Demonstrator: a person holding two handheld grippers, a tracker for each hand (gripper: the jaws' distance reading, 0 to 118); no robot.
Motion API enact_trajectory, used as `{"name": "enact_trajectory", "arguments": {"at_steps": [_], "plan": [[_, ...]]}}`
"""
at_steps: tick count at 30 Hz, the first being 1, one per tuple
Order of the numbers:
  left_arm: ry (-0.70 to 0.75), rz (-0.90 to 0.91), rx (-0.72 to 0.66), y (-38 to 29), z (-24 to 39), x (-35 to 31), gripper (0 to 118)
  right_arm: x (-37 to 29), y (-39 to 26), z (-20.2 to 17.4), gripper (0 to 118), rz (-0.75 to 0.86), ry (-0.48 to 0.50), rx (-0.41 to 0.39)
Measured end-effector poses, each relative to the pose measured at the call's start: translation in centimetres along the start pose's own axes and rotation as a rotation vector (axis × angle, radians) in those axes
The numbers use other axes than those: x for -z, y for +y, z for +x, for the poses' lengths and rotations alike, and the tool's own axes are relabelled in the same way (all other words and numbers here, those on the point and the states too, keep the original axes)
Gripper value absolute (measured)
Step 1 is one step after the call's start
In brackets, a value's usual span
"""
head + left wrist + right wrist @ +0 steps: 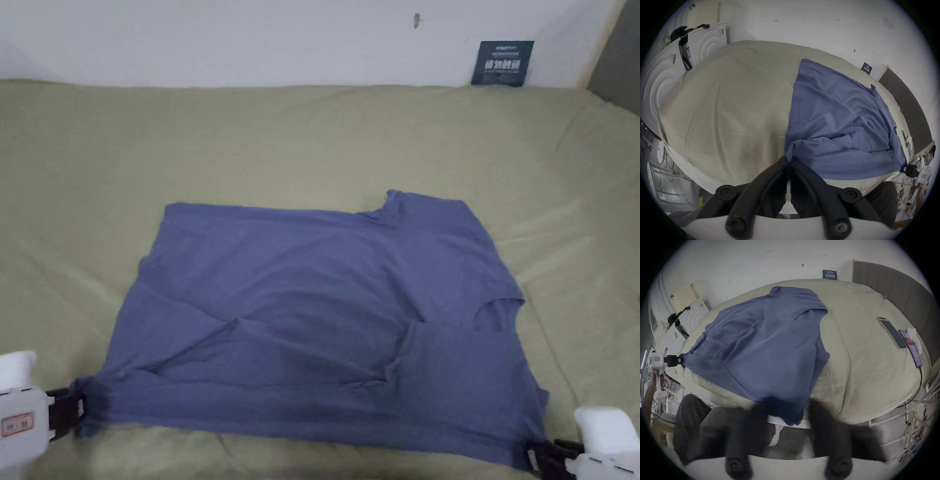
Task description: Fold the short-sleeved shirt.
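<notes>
Nearest me, at the bottom corners of the head view, are my two claws: the left gripper [78, 405] is clamped on the shirt's [325, 312] near left corner, and the right gripper [536, 457] pinches the near right corner, though its own view is too blurred to show both jaws pressing. In the left gripper view the jaws sit closed together with blue cloth bunched at their tips. The shirt lies spread on the olive sheet [281, 137] of the bed, the neck opening toward my right and wrinkles running across the middle. I judge it light, soft and limp — it will sag and crease wherever it isn't held, not slip. Corners and hem edges look like the best holds; lifting both ends evenly should keep the fold straight.
</notes>
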State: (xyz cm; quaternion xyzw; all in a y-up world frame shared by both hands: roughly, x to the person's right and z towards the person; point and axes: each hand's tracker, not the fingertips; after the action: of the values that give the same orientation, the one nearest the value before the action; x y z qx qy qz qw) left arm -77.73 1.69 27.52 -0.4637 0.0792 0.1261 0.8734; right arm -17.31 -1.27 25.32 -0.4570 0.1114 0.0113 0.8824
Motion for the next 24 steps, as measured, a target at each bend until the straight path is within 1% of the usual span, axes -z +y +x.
{"name": "enact_trajectory", "arguments": {"at_steps": [1,4,6,11,14,15,18,21,24], "plan": [[-0.005,-0.001,-0.002,0.0,-0.1,-0.1,2,-0.2,0.5,0.4,5,-0.03,0.033,0.023],[-0.012,0.005,-0.001,0.6,-0.5,-0.4,2,-1.2,1.5,0.8,5,0.008,0.039,0.05],[-0.032,0.012,0.002,1.3,-0.5,-0.8,2,-2.0,3.0,1.0,5,0.036,0.042,0.052],[-0.047,0.036,0.064,4.8,0.6,-1.3,2,-2.7,7.8,1.1,5,0.086,0.048,0.025],[-0.045,0.055,0.084,8.0,1.3,-0.7,2,-1.8,12.0,1.5,5,0.115,0.029,-0.007],[-0.049,0.061,0.086,9.1,1.5,-0.4,2,-1.7,13.2,1.1,5,0.121,0.023,-0.01],[-0.052,0.072,0.096,12.1,2.2,0.6,2,-0.3,16.8,1.9,5,0.123,0.026,0.008],[-0.053,0.082,0.109,14.7,2.9,1.8,2,1.6,19.5,2.0,5,0.103,0.014,-0.019],[-0.052,0.081,0.118,16.8,3.5,3.8,2,4.1,21.4,2.7,5,0.075,0.013,-0.005]]}}
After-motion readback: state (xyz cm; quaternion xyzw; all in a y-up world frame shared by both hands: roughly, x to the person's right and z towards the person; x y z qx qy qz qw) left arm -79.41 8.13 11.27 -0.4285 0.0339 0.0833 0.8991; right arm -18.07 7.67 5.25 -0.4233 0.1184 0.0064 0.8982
